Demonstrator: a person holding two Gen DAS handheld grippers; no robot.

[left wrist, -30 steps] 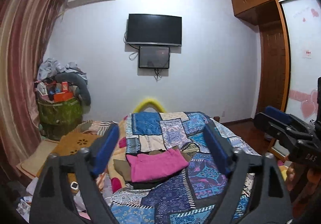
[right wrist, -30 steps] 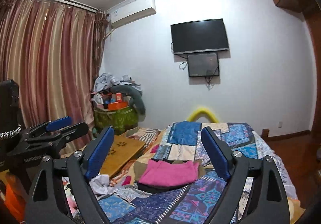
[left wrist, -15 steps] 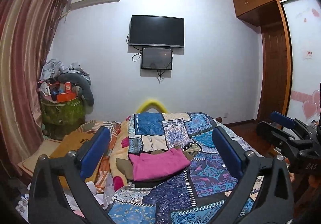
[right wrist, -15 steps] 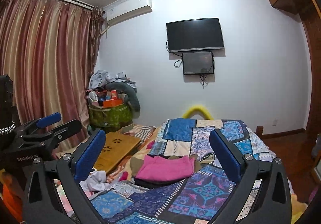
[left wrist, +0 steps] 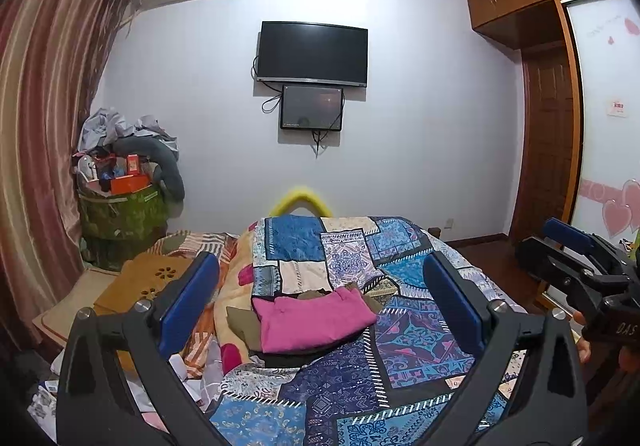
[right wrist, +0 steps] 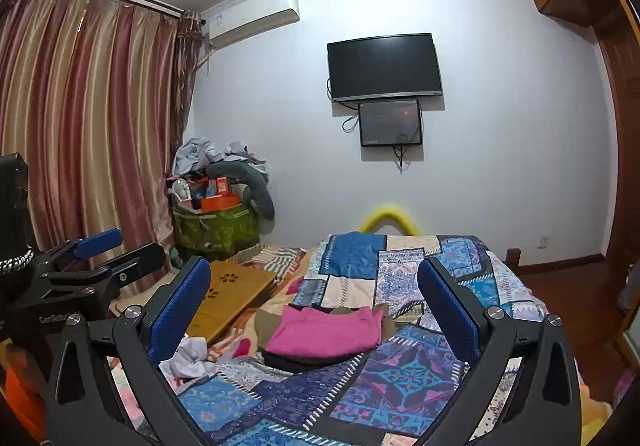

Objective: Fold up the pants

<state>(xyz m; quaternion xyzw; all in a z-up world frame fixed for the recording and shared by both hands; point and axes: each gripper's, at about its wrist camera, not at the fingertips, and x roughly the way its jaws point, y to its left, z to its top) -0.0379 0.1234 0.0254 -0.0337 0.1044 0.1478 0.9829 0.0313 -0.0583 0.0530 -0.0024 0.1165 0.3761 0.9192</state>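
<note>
Pink garment [left wrist: 314, 320] hides most of the pile beneath

Left tool [left wrist: 320, 286] gapes above folded pink pants [left wrist: 316, 320]

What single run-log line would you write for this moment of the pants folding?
left gripper: open, empty | right gripper: open, empty | folded pink garment: atop dark clothes pile on patchwork quilt, untouched

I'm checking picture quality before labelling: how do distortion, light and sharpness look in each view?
Left wrist view: strong fisheye bend in the curtain, dark vignette corners, dim even light, folded pink garment sharp. Right wrist view: same bowing at the ceiling line, no glare on the TV, nothing blurred.
</note>
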